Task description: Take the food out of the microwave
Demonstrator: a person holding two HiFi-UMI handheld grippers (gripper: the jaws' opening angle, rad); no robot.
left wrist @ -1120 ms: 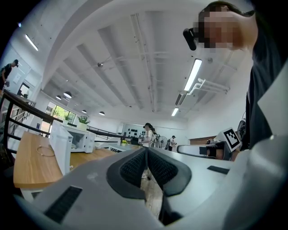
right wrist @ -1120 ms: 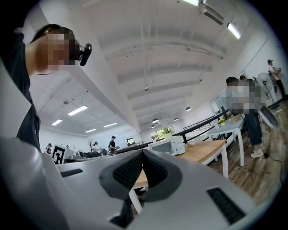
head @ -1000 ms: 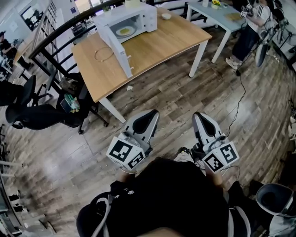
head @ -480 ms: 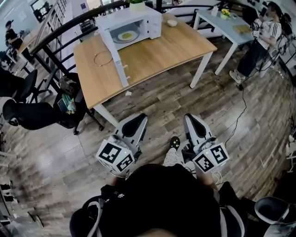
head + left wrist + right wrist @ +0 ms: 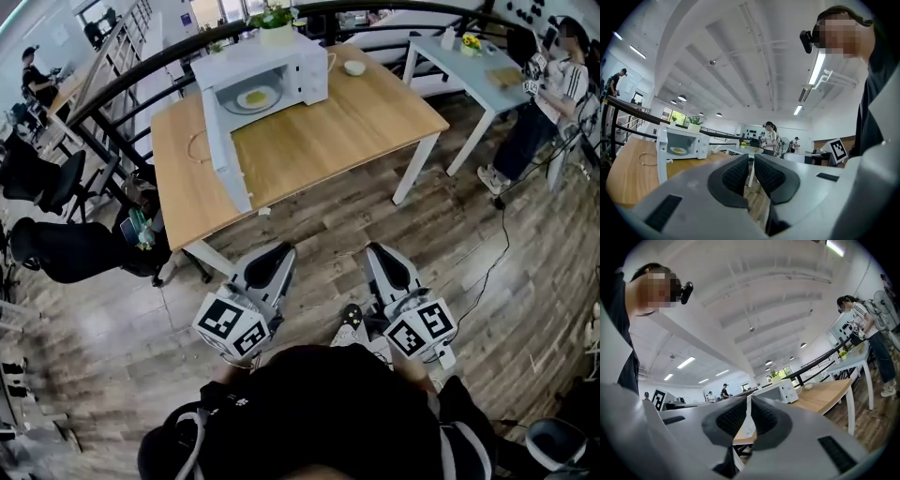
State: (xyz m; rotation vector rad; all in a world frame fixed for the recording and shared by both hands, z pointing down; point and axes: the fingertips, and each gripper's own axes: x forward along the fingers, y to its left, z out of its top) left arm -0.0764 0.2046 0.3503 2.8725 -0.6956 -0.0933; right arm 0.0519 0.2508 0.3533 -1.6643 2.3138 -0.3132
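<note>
Though the microwave [image 5: 258, 52] stands open:
Food [image 5: 255, 97]: inside it, untaken.
Left gripper [image 5: 278, 253], right gripper [image 5: 377, 255]: well short, pressed together, empty.

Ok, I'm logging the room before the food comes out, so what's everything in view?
Microwave: one, white, door open, far end of the wooden table.
Plate of food: one, yellow food, inside the microwave.
Bowl: one, white, right of the microwave.
Cord loop: one, pale, left of the door.
Potted plant: one, green, atop the microwave.
Wooden table: one, light brown, ahead.
Second table: one, pale, far right.
Office chairs: two, black, left.
Bystander: one, striped top, far right.
Left gripper: grey, fingers shut, empty.
Right gripper: grey, fingers shut, empty.
</note>
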